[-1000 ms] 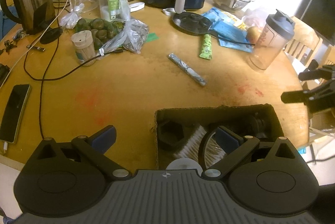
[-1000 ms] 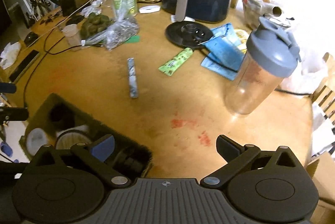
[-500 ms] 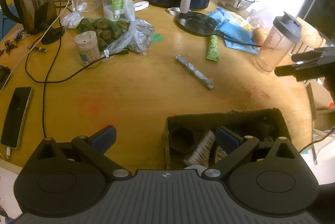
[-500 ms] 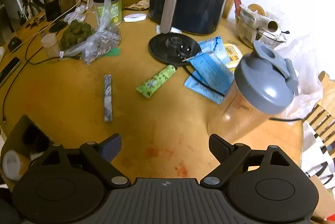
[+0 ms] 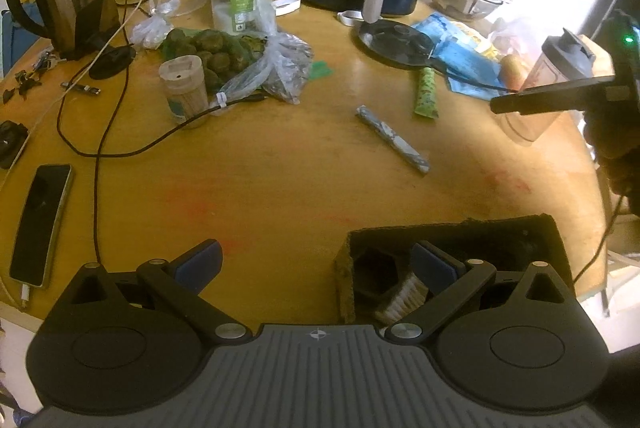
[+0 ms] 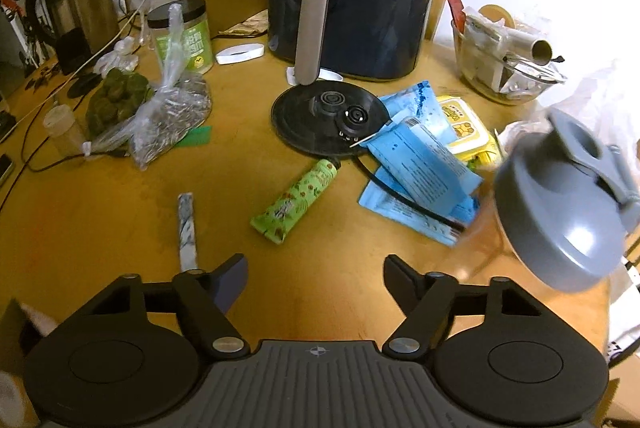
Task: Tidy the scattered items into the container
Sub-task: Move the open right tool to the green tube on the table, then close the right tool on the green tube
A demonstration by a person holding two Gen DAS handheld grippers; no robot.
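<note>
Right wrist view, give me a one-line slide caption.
Open right gripper hovers over wooden table, facing green printed tube and grey marbled stick.

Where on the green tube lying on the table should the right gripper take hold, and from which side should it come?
Grip the green tube across its round mid-body, coming from above with the fingers either side of its long axis. It lies flat, cap end beside the black kettle base, and its crimped tail offers less to hold. The right gripper is open already.
</note>
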